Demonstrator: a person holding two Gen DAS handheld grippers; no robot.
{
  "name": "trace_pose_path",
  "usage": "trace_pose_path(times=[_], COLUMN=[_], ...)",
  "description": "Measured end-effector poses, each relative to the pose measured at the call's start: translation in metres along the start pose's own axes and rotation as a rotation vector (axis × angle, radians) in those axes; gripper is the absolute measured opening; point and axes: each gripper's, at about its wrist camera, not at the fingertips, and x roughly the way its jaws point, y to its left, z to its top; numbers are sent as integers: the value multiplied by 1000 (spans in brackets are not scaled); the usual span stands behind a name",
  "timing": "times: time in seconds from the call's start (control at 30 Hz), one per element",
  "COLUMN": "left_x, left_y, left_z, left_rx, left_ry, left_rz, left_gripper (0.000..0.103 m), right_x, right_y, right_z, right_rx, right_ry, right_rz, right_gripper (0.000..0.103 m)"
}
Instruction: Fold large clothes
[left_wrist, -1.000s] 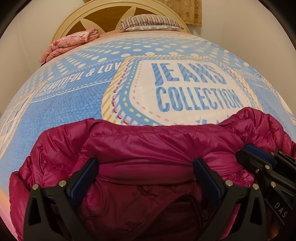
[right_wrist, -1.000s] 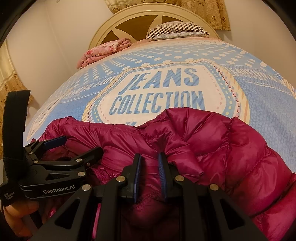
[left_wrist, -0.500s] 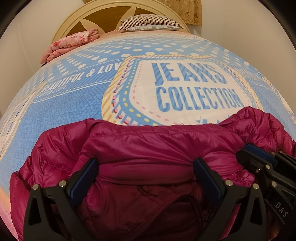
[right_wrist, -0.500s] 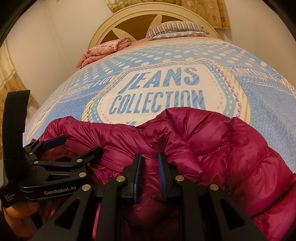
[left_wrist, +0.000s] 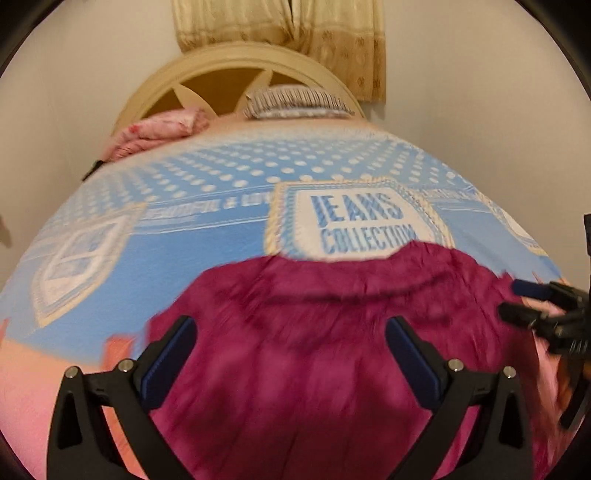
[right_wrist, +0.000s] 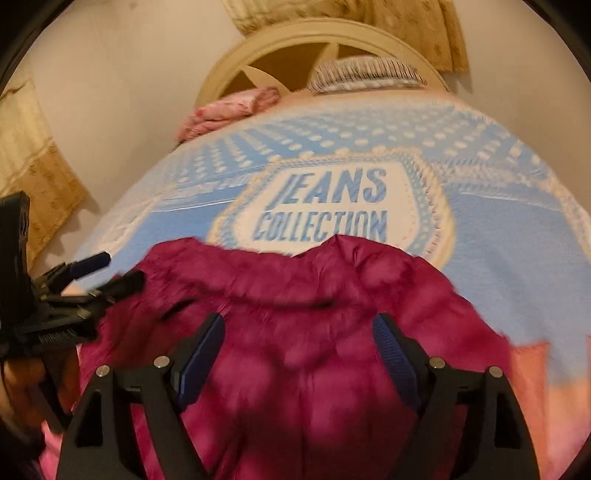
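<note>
The magenta quilted down jacket lies in the lower half of both frames on the light blue bedspread printed JEANS COLLECTION, its far edge just covering the lettering, probably laid there for room to fold. The left gripper stands wide over the jacket, holding nothing. The right gripper is equally wide and empty, so the garment seems released to settle. Both frames are blurred. A folded pink floral blanket sits at the cream headboard, well apart.
</note>
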Motion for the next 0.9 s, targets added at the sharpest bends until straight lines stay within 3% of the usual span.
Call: trace_pose_path(times=[0.1,0.27,0.5,0.6,0.7,0.8,0.9], left_x=[-47,-113,-151,-160,-165,-165,-161], left_y=[33,85,121,126,120,113,109], left_z=[-43,-142,-254,-281,-300,-304,-303], left_rx=[-32,-41,-121,-186,-185,-199,-197], left_ry=[-17,-12,72,87,107,120,121], left_rz=[-23,10,67,36,23,-68,-100], left_gripper=[103,103,103,103,103,103,103], right_x=[-45,-118,-184,-194,-206,-215,-216], right_y=[-2,-2,-19,-23,-19,-16,-12], right_z=[-47,-137,-254,-292,-315,-330,-339], right_rx=[-7,-9,145,217,252,268,272], right_ry=[22,43,91,119,93,83,88], right_rz=[3,14,-2,8,22,51,72], right_gripper=[82,82,82,82,82,82,80])
